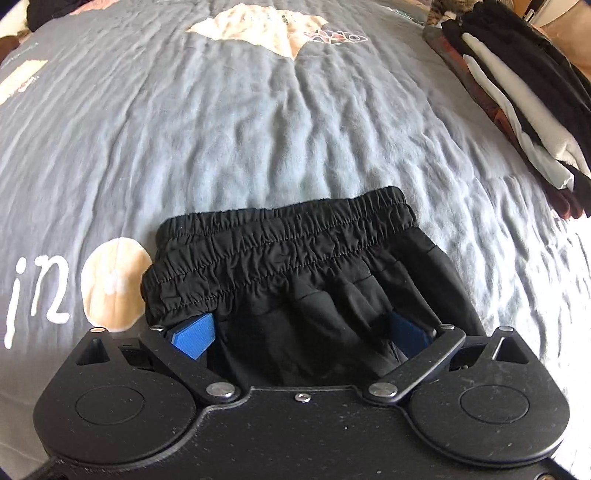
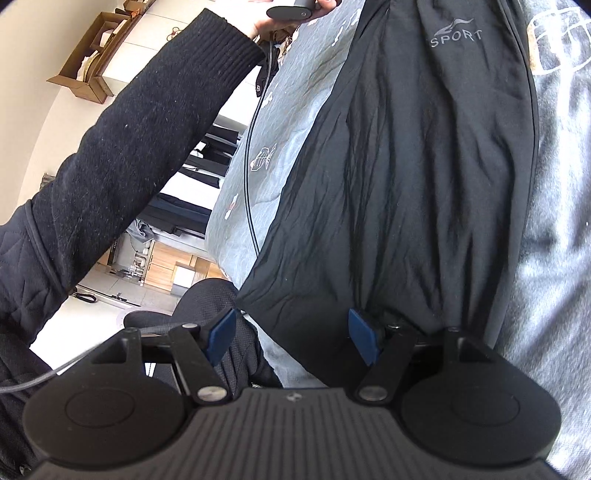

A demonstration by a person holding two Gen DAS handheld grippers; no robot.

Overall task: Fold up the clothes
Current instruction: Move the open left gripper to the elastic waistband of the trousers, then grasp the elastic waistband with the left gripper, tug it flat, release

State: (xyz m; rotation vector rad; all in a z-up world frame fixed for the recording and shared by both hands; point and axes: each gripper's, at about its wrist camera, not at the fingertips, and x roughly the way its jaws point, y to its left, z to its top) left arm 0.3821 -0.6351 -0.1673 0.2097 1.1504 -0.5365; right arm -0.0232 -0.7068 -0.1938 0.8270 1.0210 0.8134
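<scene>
**Black sport trousers laid out on grey bedspread, both grippers at the fabric**

Grey quilted bedspread (image 1: 258, 122) with cream patches and white lettering fills most of the left wrist view. It's wrinkled all over.

Black lightweight trousers (image 2: 406, 166) lie lengthwise on it, running from the near edge of the bed to the far end in the right wrist view. Fabric is thin, slightly shiny, with long creases down its length. A grey "SPORT" logo (image 2: 457, 34) sits at the far end. A thin pale piping line runs down the right side.

In the left wrist view the elasticated waistband (image 1: 280, 240) shows: gathered, two stitched rows, lying across the frame with the open edge facing far. Pleats fan out from it toward the gripper.

Stack of folded clothes (image 1: 517, 103), black and white layers, sits far right on the bedspread, well apart from the trousers.

Person's black knit sleeve (image 2: 122, 155) crosses the left of the right wrist view, reaching toward the far end of the bed.

Left gripper (image 1: 299, 332): blue pads spread wide, trouser fabric bunched between them. Can't tell if the pads press on it.

Right gripper (image 2: 293, 338): jaws part-spread over the near trouser edge. Right pad touches the cloth, left pad hangs clear off the bed edge. Not clamped.
</scene>
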